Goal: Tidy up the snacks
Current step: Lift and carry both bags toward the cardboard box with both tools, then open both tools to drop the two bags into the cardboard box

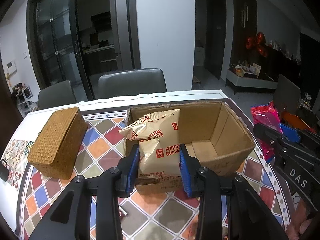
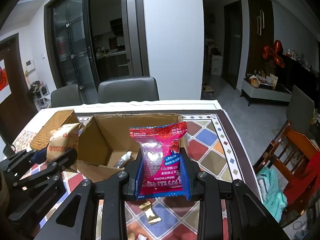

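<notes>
My left gripper (image 1: 160, 152) is shut on a beige Fortune Biscuits packet (image 1: 158, 140), held upright over the near left corner of an open cardboard box (image 1: 230, 156). My right gripper (image 2: 162, 160) is shut on a red Hawthorn snack packet (image 2: 162, 152), held upright in front of the same cardboard box (image 2: 96, 140). From the left wrist view the red packet (image 1: 264, 120) and the right gripper's body show at the right edge. The biscuit packet (image 2: 62, 142) shows at the left of the right wrist view. Something pale (image 2: 124, 159) lies on the box floor.
A closed woven basket (image 1: 58, 142) sits left of the box on the patterned tablecloth (image 1: 104, 146). A small gold-wrapped sweet (image 2: 151, 213) lies on the cloth below my right gripper. Grey chairs (image 1: 132, 83) stand behind the table, and a wooden chair (image 2: 290, 156) holding cloth stands to the right.
</notes>
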`<state>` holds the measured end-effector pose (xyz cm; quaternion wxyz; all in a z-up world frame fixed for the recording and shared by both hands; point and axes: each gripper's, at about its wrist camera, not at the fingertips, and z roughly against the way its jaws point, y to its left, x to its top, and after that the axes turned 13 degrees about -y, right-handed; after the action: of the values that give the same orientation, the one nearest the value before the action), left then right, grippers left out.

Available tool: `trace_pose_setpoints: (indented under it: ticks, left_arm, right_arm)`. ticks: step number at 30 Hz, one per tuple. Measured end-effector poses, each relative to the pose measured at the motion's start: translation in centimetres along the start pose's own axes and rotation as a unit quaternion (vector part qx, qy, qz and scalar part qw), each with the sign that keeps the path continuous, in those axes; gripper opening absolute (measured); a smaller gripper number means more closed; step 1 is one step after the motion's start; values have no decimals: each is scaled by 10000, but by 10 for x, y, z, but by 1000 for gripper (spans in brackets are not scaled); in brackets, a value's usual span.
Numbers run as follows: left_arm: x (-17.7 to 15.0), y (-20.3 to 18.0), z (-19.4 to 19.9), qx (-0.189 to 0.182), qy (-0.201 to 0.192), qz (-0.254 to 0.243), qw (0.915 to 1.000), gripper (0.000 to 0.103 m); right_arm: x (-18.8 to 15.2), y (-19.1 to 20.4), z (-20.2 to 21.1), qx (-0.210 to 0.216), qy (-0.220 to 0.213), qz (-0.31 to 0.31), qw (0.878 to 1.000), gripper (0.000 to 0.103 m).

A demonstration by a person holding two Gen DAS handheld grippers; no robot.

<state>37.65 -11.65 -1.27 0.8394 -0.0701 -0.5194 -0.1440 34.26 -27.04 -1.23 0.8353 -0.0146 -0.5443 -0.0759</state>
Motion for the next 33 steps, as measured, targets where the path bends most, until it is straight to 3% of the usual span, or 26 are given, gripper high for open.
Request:
trace_pose_setpoints:
  ticks: [21, 33]
  left_arm:
    - [0, 11, -59, 0, 226, 85, 9997, 38]
    - [-5, 13, -69, 10, 346, 96, 9994, 41]
  right_arm:
    - [3, 10, -57, 203, 65, 18, 9998, 33]
    - [-1, 17, -76, 229, 152, 114, 9996, 37]
